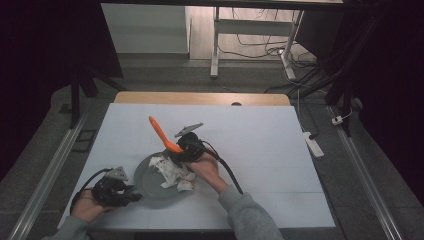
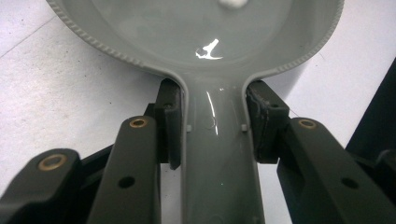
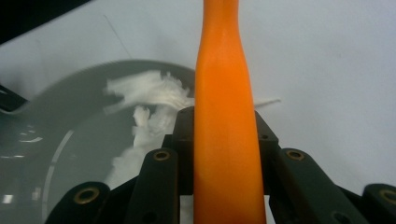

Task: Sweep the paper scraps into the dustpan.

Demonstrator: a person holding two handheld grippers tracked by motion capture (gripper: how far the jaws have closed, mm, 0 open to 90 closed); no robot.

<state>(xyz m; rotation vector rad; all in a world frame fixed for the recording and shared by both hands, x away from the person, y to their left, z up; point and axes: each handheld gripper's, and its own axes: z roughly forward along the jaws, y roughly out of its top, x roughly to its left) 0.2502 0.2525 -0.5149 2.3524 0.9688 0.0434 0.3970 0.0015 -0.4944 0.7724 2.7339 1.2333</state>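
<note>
Left gripper [image 1: 131, 192] was clamped on the handle [image 2: 219, 154] of the grey pan [image 1: 150, 192], one pad on each flank of the handle, pinning it flat on the white table cover [image 1: 260, 150]. Pan sat near my front-left part of the table, handle pointing toward my left hand [image 1: 90, 207].

Right gripper [image 1: 176, 156] was closed around the orange spatula [image 1: 164, 134], gripped near mid-shaft in the right gripper view, with the long end sticking up and away from me over the table. My right hand [image 1: 207, 170] was at the pan's right rim.

Step in hand, as I read it: working the crumpled white paper scraps [image 1: 172, 172] in the pan with the spatula while the other gripper steadied the pan. Scraps lay in the pan's right half, some spilling over the rim by my hand.

Next move probably needs: keep the handle clamp firm, tip the spatula's working end down under the pile, and stroke inward so nothing gets flicked out.

Hard to read:
- spatula's lower end was hidden behind the gripper body, so blade contact with the scraps was unknown
- right gripper view blurred at the pan
- left gripper view cut the pan off at top, showing just a white speck
- couldn't tell paper from tissue
</note>
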